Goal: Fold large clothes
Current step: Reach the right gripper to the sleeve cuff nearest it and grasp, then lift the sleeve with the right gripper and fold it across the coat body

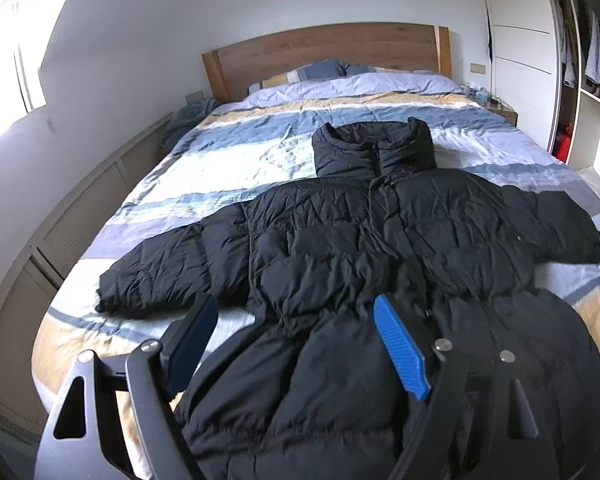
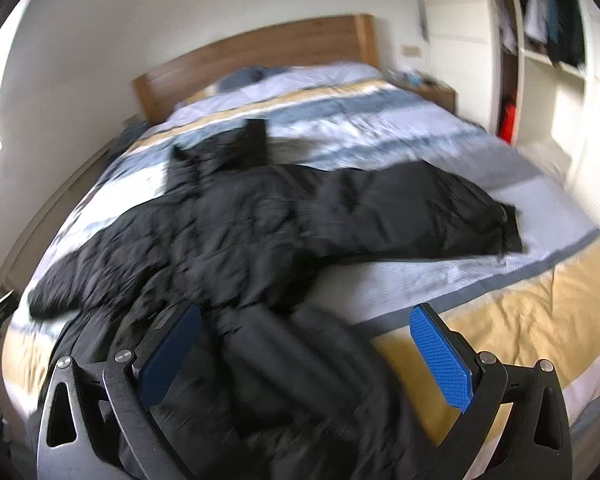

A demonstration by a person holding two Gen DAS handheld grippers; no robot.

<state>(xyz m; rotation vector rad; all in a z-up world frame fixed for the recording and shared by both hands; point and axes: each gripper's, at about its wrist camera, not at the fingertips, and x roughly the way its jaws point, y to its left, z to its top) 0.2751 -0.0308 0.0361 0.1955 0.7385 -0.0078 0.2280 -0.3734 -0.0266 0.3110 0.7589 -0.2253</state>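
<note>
- Bed (image 1: 500, 136), striped quilt: carries the whole garment.
- Black puffer jacket (image 1: 380, 240): lies front up, zipped, collar toward the headboard (image 1: 324, 52), both sleeves spread sideways. No fold shows; by this layout the folding is all still to do.
- Left gripper (image 1: 300, 344): jaws wide, holding nothing, hovering over the hem's left edge.
- Right gripper (image 2: 308, 360): jaws wide, empty; hem's right corner lies between and below them. View blurred.
</note>
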